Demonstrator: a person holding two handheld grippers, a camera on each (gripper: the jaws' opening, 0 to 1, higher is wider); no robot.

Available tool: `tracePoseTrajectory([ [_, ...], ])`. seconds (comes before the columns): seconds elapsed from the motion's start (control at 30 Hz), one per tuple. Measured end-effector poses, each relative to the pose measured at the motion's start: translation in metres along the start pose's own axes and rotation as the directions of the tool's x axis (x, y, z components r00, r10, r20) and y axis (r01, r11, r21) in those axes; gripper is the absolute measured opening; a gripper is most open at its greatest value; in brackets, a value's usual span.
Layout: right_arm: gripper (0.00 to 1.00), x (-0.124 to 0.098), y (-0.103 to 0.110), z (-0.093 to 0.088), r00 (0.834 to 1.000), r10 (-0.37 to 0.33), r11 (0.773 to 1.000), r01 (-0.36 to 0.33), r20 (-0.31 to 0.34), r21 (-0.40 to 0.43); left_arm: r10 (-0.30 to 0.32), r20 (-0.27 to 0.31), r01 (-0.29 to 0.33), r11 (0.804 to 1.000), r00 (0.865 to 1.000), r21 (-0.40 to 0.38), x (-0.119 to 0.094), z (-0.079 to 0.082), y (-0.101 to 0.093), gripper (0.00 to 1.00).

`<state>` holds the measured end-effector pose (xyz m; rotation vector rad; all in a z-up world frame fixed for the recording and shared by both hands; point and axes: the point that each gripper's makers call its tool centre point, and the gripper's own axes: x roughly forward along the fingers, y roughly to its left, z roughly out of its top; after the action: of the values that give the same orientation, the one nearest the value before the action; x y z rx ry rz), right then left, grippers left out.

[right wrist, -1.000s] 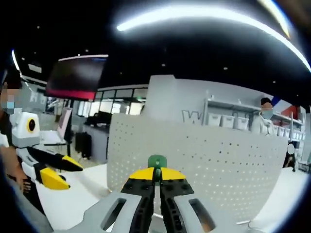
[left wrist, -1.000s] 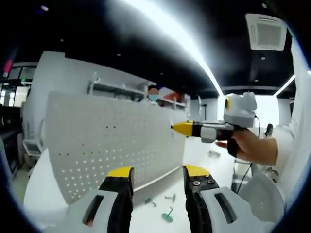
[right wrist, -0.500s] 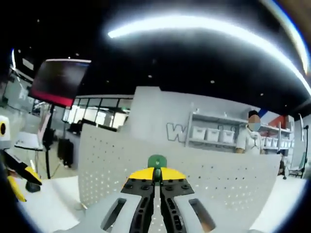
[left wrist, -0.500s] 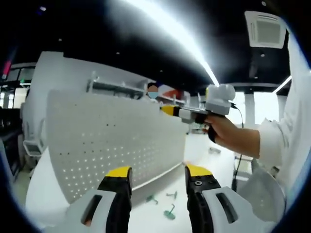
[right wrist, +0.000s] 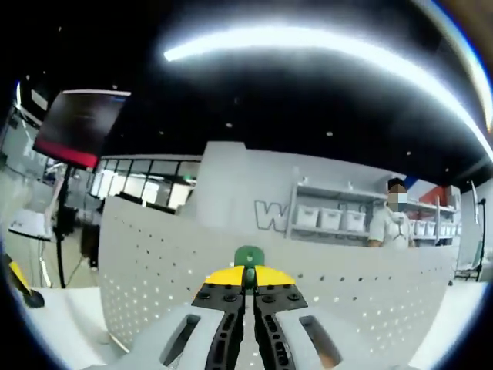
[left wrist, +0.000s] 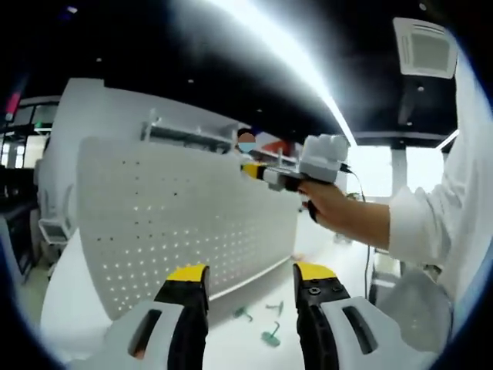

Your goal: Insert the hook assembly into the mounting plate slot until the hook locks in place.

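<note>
Green hook [right wrist: 249, 255] sits pinched in the right gripper [right wrist: 248, 279], jaws closed on it, centre frame, seemingly near the white pegboard [right wrist: 347, 285]; left gripper [left wrist: 250, 277] jaws gape over spare hooks [left wrist: 269, 336] on the tabletop [left wrist: 239, 343].

Dark ceiling crossed by a long bright strip light [right wrist: 323, 54] and fitted with a square white air-conditioning vent [left wrist: 425, 48]. Pale grey wall [right wrist: 231, 173] behind, carrying a shelf of white storage bins [right wrist: 327, 218]. Tall glazed windows [right wrist: 135, 189] alongside, dark hanging monitor with red band [right wrist: 77, 123] overhead.
</note>
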<state>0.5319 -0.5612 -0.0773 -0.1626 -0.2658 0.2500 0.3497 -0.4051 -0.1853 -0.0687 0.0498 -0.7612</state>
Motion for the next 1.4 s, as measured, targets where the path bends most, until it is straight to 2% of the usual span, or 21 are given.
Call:
tracePoseTrajectory([
  [0.13, 0.00, 0.009, -0.005, -0.007, 1.000, -0.010, 0.999, 0.011, -0.010, 0.038, 0.004, -0.005, -0.004, 1.000, 1.000, -0.003, 0.000, -0.002, 0.003, 0.44],
  [0.63, 0.00, 0.030, -0.002, -0.019, 1.000, -0.004, 0.999, 0.005, -0.011, 0.048, 0.012, -0.020, -0.012, 1.000, 1.000, -0.019, 0.004, -0.007, 0.011, 0.43],
  [0.87, 0.00, 0.032, 0.000, -0.019, 1.000, -0.014, 0.999, 0.014, -0.002, 0.036, 0.020, -0.022, -0.021, 1.000, 1.000, -0.023, 0.002, -0.007, 0.017, 0.43],
  [1.4, 0.00, 0.031, -0.003, -0.023, 0.999, -0.042, 0.999, 0.042, 0.004, 0.023, 0.012, -0.019, -0.013, 1.000, 1.000, -0.024, 0.005, -0.005, 0.017, 0.42],
])
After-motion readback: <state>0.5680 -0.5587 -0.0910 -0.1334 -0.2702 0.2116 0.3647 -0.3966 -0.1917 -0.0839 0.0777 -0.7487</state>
